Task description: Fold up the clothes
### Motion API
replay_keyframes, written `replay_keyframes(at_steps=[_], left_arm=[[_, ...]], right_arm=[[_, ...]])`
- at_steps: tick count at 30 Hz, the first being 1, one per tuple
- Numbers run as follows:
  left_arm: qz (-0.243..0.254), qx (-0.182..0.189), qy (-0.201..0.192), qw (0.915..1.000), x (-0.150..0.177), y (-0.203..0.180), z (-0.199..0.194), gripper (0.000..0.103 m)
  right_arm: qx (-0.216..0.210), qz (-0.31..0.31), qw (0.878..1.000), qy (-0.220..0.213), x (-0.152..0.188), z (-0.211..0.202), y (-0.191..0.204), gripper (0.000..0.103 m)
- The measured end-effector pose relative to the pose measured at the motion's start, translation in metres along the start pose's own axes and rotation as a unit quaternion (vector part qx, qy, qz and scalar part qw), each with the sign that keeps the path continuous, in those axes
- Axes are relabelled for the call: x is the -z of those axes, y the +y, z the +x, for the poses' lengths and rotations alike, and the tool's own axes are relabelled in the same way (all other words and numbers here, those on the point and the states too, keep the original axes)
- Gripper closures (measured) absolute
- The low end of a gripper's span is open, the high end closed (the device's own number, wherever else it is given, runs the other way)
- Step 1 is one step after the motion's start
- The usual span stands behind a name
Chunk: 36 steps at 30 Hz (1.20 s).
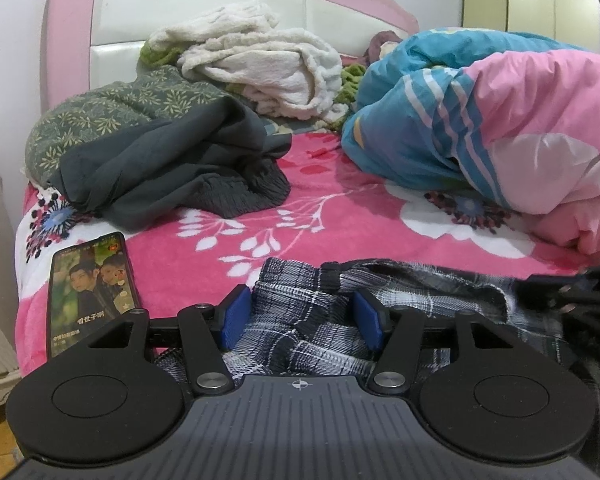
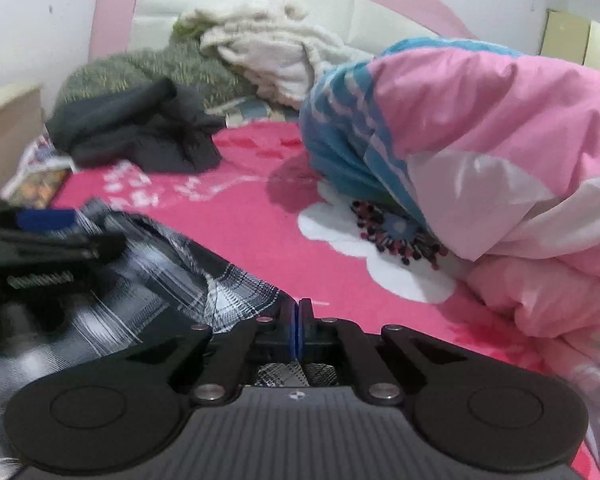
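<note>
Bottom centre of the left wrist view: the left gripper [image 1: 302,318] has its jaws spread wide, blue pads on either side of a rumpled ridge of the plaid shirt [image 1: 296,320]. The cloth sits between the pads, but neither is pressing it. My guess is the jaws are set to close on that ridge, or have just let it go; the frame fits either.

Bottom centre of the right wrist view: the right gripper [image 2: 299,330] has its jaws pressed together. The plaid shirt [image 2: 172,276] runs up to the pads from the lower left, and plaid cloth shows just behind them, so it likely pinches an edge of the shirt. The contact itself is hidden. Pinching an edge would let the cloth be lifted or drawn taut for a fold.

The shirt lies bunched at the near edge of the bed, not flat or squared off. It rests on the pink flowered blanket [image 1: 228,236].

Lower left of the left wrist view: a phone [image 1: 92,292], screen lit, just beside the shirt, apart from it.

Mid-frame, left: a dark grey garment [image 1: 172,164] heaped loosely, also not folded. Mid-frame, right: a pink and blue quilt [image 1: 500,120] pushed aside, leaving the blanket's middle bare as working room.

Far, upper centre: a cream fleece [image 1: 260,60] crumpled against the headboard [image 1: 204,4].
</note>
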<state>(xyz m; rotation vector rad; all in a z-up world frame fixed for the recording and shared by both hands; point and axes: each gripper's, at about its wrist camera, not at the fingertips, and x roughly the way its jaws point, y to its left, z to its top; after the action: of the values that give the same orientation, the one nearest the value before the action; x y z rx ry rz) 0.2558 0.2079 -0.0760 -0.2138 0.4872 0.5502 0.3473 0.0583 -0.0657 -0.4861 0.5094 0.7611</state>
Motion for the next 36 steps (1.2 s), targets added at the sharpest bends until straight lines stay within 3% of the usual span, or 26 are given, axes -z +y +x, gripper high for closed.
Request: replay_keyframes(at_steps=[5, 10, 12, 16, 18, 19, 21, 24, 28, 30, 33, 36], left_arm=[[0.002, -0.001, 0.002, 1.0000, 0.000, 0.001, -0.001, 0.042], [-0.005, -0.005, -0.009, 0.9999, -0.005, 0.003, -0.010, 0.039], [-0.003, -0.008, -0.020, 0.9998, -0.007, 0.001, -0.016, 0.037], [0.004, -0.005, -0.054, 0.9985, -0.010, -0.006, -0.029, 0.036], [0.006, 0.012, -0.060, 0.9981, -0.009, -0.011, -0.034, 0.035], [0.009, 0.023, -0.057, 0.9981, -0.009, -0.015, -0.034, 0.035], [0.021, 0.053, -0.036, 0.9977, -0.007, -0.025, -0.033, 0.032], [0.037, 0.080, -0.004, 0.9961, -0.003, -0.041, -0.030, 0.032], [0.051, 0.095, 0.003, 0.9942, 0.002, -0.061, -0.036, 0.032], [0.054, 0.103, 0.003, 0.9932, 0.004, -0.069, -0.040, 0.030], [0.060, 0.110, 0.005, 0.9920, 0.007, -0.078, -0.043, 0.029], [0.065, 0.114, 0.007, 0.9914, 0.009, -0.083, -0.045, 0.028]], right_arm=[[0.036, -0.003, 0.999, 0.031, 0.008, 0.020, 0.009, 0.099], [0.045, 0.085, 0.995, 0.002, 0.003, -0.022, -0.019, 0.064], [0.051, 0.122, 0.991, -0.006, 0.015, -0.050, -0.022, 0.058], [0.062, 0.197, 0.978, -0.019, 0.043, -0.106, -0.026, 0.026], [0.068, 0.234, 0.970, -0.025, 0.056, -0.133, -0.028, 0.020], [0.071, 0.252, 0.965, -0.028, 0.063, -0.147, -0.030, 0.012], [0.076, 0.288, 0.954, -0.035, 0.077, -0.175, -0.032, 0.004], [0.075, 0.353, 0.932, -0.044, 0.106, -0.208, -0.028, 0.000], [0.063, 0.435, 0.897, -0.051, 0.146, -0.239, -0.018, 0.000], [0.063, 0.444, 0.893, -0.033, 0.152, -0.242, -0.017, 0.000], [0.087, 0.436, 0.896, -0.005, 0.150, -0.242, -0.018, 0.000], [0.107, 0.422, 0.900, -0.004, 0.148, -0.242, -0.015, 0.000]])
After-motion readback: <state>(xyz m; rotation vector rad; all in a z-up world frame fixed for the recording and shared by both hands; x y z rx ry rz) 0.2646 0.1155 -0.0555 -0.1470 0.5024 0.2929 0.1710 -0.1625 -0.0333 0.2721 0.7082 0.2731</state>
